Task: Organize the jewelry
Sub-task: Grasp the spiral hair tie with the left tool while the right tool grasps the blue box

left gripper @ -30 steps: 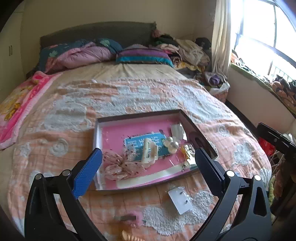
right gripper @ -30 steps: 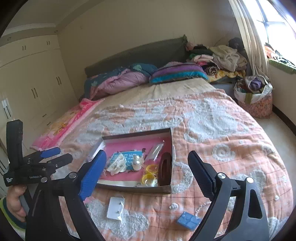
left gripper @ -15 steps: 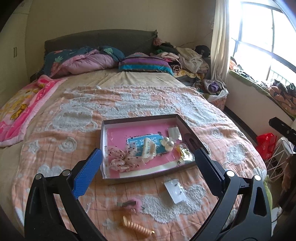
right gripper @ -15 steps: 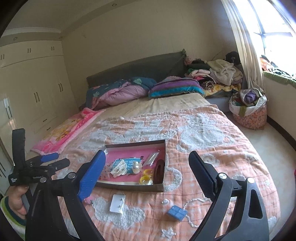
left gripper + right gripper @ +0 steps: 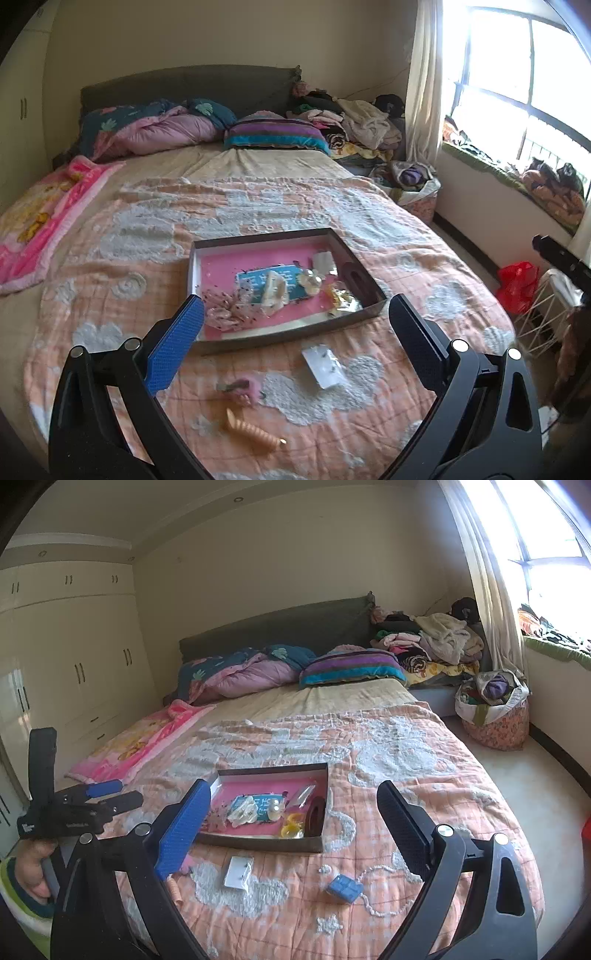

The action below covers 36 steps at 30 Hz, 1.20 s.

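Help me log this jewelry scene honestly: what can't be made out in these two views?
- What is fixed on the white card: too small in both views.
- Left front corner of the tray: covered by the blue finger pad, left view.
- Pink clip and spiral comb: mostly hidden behind the right gripper, right view.
- Blue box: not visible in the left view.

The bed (image 5: 229, 206) wears an orange checked quilt with white tufted patches. A shallow tray (image 5: 266, 236) with a pink floor sits near its middle. In front of the tray lie a white card (image 5: 324, 365), a pink fluffy clip (image 5: 242, 387) and a cream spiral clip (image 5: 251, 430); a small blue box (image 5: 345, 887) lies to the right of the card. A pink blanket (image 5: 40, 229) lies along the left edge. At the head are a bunched duvet (image 5: 159, 127), a striped pillow (image 5: 275, 134) and piled clothes (image 5: 354, 122).
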Each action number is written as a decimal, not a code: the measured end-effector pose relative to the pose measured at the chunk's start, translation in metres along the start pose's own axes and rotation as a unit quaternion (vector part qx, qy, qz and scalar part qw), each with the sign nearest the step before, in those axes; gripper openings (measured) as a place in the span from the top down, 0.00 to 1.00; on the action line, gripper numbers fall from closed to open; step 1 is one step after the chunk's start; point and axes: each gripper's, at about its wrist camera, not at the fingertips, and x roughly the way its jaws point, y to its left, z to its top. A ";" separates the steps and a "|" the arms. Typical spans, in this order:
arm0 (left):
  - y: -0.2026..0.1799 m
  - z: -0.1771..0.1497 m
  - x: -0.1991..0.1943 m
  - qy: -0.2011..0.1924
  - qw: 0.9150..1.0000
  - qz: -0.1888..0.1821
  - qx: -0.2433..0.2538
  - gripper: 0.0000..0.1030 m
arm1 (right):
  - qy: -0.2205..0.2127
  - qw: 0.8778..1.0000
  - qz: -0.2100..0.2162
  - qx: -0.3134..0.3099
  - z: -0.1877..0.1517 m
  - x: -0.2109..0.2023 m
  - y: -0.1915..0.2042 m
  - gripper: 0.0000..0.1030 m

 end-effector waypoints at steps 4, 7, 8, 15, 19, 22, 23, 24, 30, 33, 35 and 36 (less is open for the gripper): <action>-0.003 -0.006 -0.005 0.000 1.000 0.000 -0.001 0.09 | 0.000 1.000 0.002 0.000 -0.002 -0.010 0.002 0.12; -0.007 -0.012 -0.004 0.009 1.000 -0.003 0.001 0.09 | 0.001 1.000 0.000 -0.005 -0.004 -0.016 0.004 0.12; -0.008 -0.015 -0.004 0.012 1.000 -0.004 0.002 0.09 | 0.001 1.000 0.000 -0.006 -0.005 -0.017 0.005 0.12; -0.007 -0.031 -0.007 0.007 1.000 -0.020 -0.013 0.09 | 0.006 1.000 -0.004 -0.010 -0.010 -0.026 0.005 0.12; -0.007 -0.041 -0.008 0.011 1.000 -0.019 -0.016 0.09 | -0.001 1.000 -0.007 -0.011 -0.016 -0.032 0.006 0.12; -0.010 -0.050 0.000 0.030 0.999 -0.017 -0.023 0.09 | 0.004 1.000 -0.012 -0.015 -0.023 -0.035 0.006 0.12; -0.011 -0.054 0.004 0.038 0.999 -0.014 -0.022 0.09 | 0.008 1.000 -0.016 -0.020 -0.026 -0.035 0.007 0.12; -0.013 -0.057 0.007 0.043 0.999 -0.013 -0.021 0.09 | 0.010 0.999 -0.018 -0.025 -0.027 -0.035 0.009 0.12; -0.025 -0.082 0.025 0.083 0.997 0.002 -0.009 0.09 | 0.033 0.998 -0.013 -0.045 -0.049 -0.025 0.015 0.12; -0.030 -0.094 0.034 0.102 0.995 0.006 0.003 0.09 | 0.046 0.998 -0.012 -0.051 -0.060 -0.019 0.015 0.12; -0.033 -0.101 0.038 0.115 0.993 0.010 0.008 0.09 | 0.053 0.998 -0.011 -0.043 -0.067 -0.016 0.011 0.12; -0.033 -0.103 0.039 0.117 0.993 0.011 0.009 0.09 | 0.059 0.998 -0.007 -0.033 -0.070 -0.013 0.008 0.12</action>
